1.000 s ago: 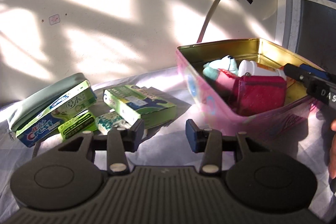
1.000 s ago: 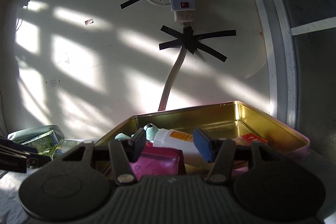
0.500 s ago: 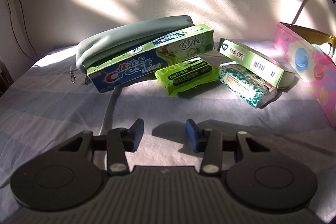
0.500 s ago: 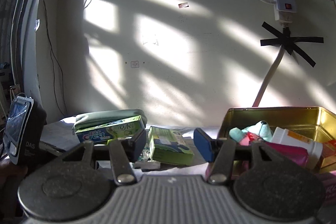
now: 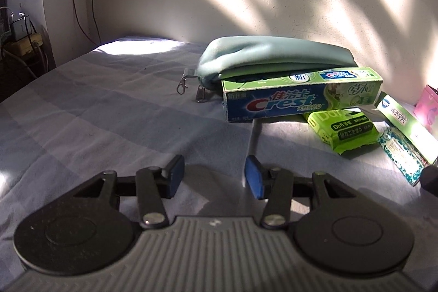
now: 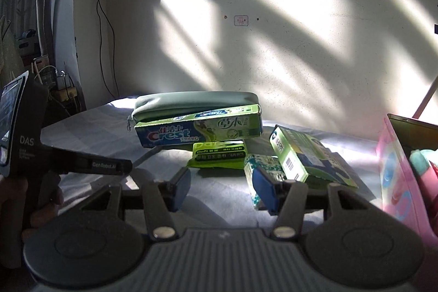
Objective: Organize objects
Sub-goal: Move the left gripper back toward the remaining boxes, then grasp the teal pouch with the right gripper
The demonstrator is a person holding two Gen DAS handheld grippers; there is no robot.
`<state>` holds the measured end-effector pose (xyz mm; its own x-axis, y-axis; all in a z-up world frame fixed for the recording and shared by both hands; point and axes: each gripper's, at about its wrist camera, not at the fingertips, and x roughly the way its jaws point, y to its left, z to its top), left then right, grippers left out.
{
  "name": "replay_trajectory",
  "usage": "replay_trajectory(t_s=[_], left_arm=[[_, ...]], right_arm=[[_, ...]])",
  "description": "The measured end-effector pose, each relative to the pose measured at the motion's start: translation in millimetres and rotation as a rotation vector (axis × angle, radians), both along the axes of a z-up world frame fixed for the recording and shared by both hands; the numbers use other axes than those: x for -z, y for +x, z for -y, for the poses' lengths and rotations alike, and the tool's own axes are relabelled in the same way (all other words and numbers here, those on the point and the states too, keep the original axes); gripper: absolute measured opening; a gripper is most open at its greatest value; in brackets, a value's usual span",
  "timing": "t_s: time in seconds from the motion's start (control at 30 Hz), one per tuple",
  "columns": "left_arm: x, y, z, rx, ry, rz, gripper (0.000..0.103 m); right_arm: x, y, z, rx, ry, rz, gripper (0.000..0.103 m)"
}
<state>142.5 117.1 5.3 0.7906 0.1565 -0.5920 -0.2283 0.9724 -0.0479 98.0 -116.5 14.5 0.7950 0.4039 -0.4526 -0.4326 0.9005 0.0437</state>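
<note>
A pile lies on the grey cloth: a green zip pouch [image 5: 273, 59], with a Crest toothpaste box [image 5: 301, 97] leaning on its front. To the right lie a lime wipes pack [image 5: 342, 132], a patterned tissue pack [image 5: 399, 155] and a green-white box [image 5: 405, 122]. My left gripper [image 5: 214, 178] hovers over bare cloth short of the pile, its jaws opening with nothing between them. My right gripper [image 6: 223, 188] is open and empty, just short of the wipes pack [image 6: 219, 155] and tissue pack [image 6: 260, 163]. The green-white box [image 6: 306, 158] lies right of those two packs.
A pink tin [image 6: 397, 177] holding several items stands at the right edge. The left gripper's body [image 6: 24, 138] and the hand holding it fill the left of the right wrist view. Cables and a plug strip [image 5: 19, 32] sit in the far left corner by the wall.
Both views have swung left, from the pink tin to the pile of boxes. The left jaws stand a little wider; the right jaws look the same.
</note>
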Motion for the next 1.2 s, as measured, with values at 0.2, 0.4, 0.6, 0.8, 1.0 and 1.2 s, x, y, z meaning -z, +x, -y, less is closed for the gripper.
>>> replay_trajectory(t_s=[0.2, 0.4, 0.6, 0.8, 1.0, 1.2], left_arm=[[-1.6, -3.8, -10.8, -0.044, -0.052, 0.016, 0.052], [-2.5, -4.2, -19.1, -0.064, -0.102, 0.024, 0.052], [-5.1, -7.0, -40.2, -0.151, -0.184, 0.047, 0.052], [-6.4, -14.1, -66.3, -0.257, -0.269, 0.078, 0.052], [-4.6, -14.1, -71.9, -0.260, -0.326, 0.071, 0.053], [-5.0, -15.5, -71.4, -0.258, -0.323, 0.072, 0.054]], right_arm=[[8.9, 47.1, -28.0, -0.005, -0.079, -0.041, 0.055], [-12.2, 103.6, -27.2, 0.079, -0.010, -0.057, 0.056], [-38.4, 166.9, -20.0, 0.067, 0.170, -0.159, 0.060], [-55.5, 170.7, -72.5, -0.163, 0.059, -0.135, 0.061], [-37.9, 102.2, -131.3, -0.400, -0.430, 0.154, 0.061], [-13.0, 120.2, -167.3, -0.379, -0.608, 0.164, 0.054]])
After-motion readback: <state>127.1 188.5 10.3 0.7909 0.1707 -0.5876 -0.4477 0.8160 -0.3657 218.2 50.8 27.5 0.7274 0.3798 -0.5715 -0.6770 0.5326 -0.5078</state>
